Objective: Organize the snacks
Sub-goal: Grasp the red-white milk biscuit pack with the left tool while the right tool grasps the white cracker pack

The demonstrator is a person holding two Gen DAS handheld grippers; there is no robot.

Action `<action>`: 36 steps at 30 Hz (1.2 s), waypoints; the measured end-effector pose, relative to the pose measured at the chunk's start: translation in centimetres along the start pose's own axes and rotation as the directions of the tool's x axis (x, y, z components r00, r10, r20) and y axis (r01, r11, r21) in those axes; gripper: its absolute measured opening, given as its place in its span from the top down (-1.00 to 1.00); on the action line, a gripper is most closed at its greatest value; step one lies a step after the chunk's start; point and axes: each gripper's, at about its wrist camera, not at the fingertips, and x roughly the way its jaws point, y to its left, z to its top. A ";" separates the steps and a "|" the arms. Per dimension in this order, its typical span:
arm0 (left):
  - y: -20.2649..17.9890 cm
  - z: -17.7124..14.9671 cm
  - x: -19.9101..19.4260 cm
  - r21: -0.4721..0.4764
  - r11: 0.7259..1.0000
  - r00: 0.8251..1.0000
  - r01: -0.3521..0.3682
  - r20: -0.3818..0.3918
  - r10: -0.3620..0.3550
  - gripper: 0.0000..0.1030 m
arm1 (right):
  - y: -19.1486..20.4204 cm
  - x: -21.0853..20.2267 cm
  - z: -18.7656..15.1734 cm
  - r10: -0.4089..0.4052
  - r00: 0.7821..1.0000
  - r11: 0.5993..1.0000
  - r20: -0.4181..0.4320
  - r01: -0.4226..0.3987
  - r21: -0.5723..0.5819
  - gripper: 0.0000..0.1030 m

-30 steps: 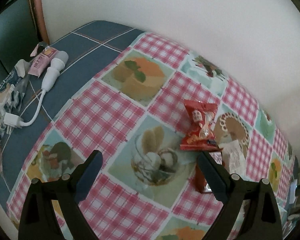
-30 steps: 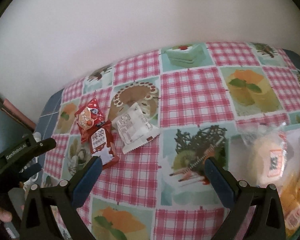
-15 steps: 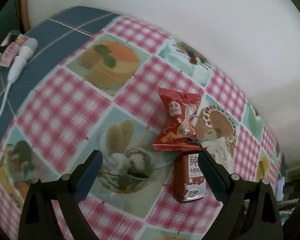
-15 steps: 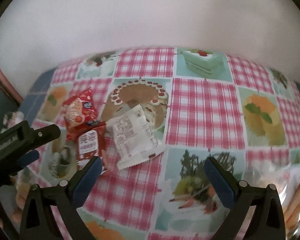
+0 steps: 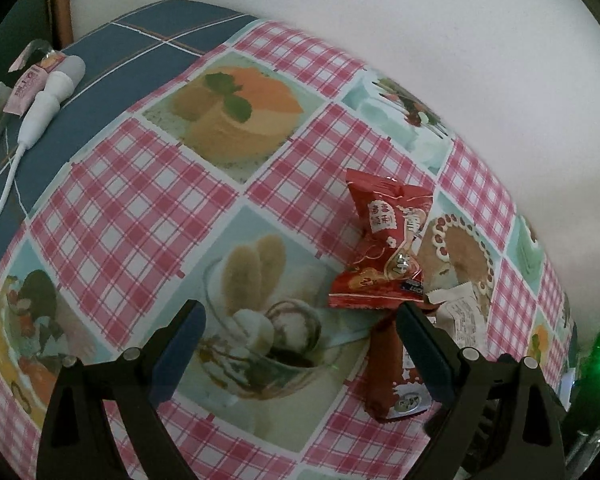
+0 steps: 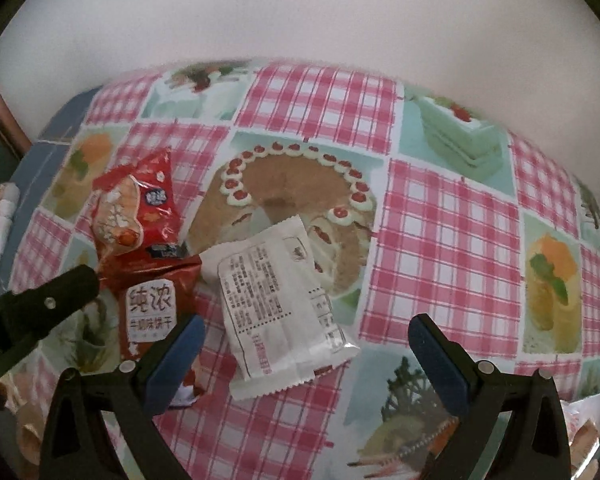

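Note:
Three snack packets lie together on the checked tablecloth. A puffy red packet [image 5: 384, 248] [image 6: 140, 208] lies farthest. A flat red biscuit packet [image 5: 392, 376] [image 6: 152, 308] lies just in front of it. A white packet [image 6: 280, 304] [image 5: 460, 312] lies printed side up to their right. My left gripper [image 5: 300, 344] is open and empty, its right finger over the biscuit packet. My right gripper [image 6: 306, 356] is open and empty, its jaws on either side of the white packet's near end. The left gripper's finger [image 6: 40, 304] shows at the right wrist view's left edge.
A white corded device [image 5: 44, 104] and a pink sachet [image 5: 28, 84] lie on the blue cloth at the far left. More wrapped snacks [image 6: 584, 436] show at the right wrist view's lower right corner. A white wall [image 6: 300, 12] stands behind the table.
My right gripper has moved left and closer, so the white packet now lies between its fingers. My left gripper has stayed near the red packets, open throughout.

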 end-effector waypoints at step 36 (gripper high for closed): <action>-10.9 -4.3 2.7 0.274 0.961 0.999 -0.048 -0.012 0.053 0.21 | -6.6 -0.4 -0.9 -0.065 0.998 0.991 0.003 0.065 0.121 -0.12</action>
